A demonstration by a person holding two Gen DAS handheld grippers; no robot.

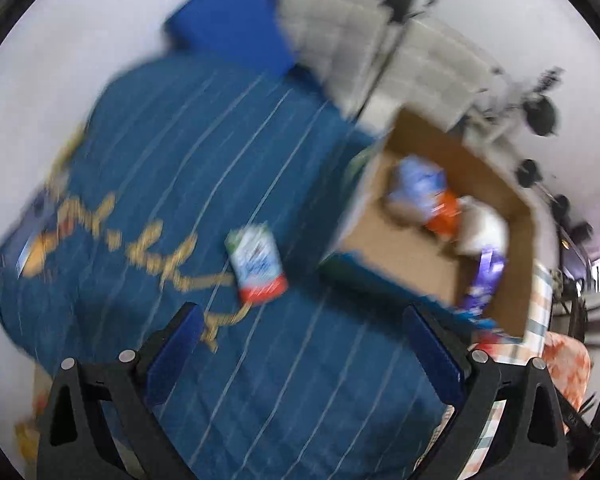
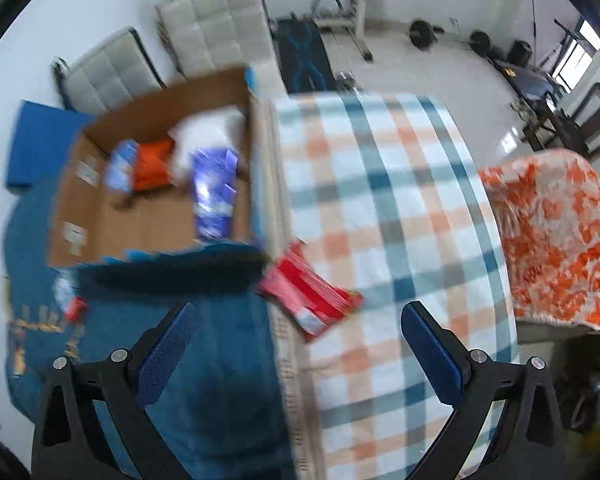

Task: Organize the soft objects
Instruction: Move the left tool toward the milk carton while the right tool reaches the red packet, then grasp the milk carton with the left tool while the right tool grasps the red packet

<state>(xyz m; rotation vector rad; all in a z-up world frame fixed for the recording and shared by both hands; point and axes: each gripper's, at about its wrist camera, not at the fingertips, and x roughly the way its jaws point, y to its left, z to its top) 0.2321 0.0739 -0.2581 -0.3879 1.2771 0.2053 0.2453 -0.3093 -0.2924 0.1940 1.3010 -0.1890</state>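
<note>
a home gym with white floor tiles, weight plates and padded cream chairs lies behind a table spread with two cloths, a dark blue striped blanket [image 1: 204,168] and a checked blanket [image 2: 384,208], and a cardboard box [image 2: 156,236] sits where the two meet. inside the box there are already several soft packets: a pale blue one, an orange one, a white bag and a purple pack [image 2: 214,192] leaning against its right wall. two packets are not yet inside: a white packet with green and red ends [image 1: 257,264] lies flat on the blue blanket just left of the box, and a red packet [image 2: 310,294] lies on the checked blanket at the near right corner of the box, seemingly touching it. the left gripper [image 1: 304,352] hangs over the blue blanket near the white packet with its jaws spread wide and nothing between them; the right gripper [image 2: 298,354] hangs in front of the box near the red packet, also spread wide and holding nothing. both views are smeared, so details on the packets cannot be read. the likely trouble from here: a thin flat packet on loose cloth may let the fingers pinch the blanket along with it and drag the cloth, shifting the box; a limp packet gripped by one edge could slip out short of the box wall; and the red packet, tight against the corner, leaves little room for one finger
</note>
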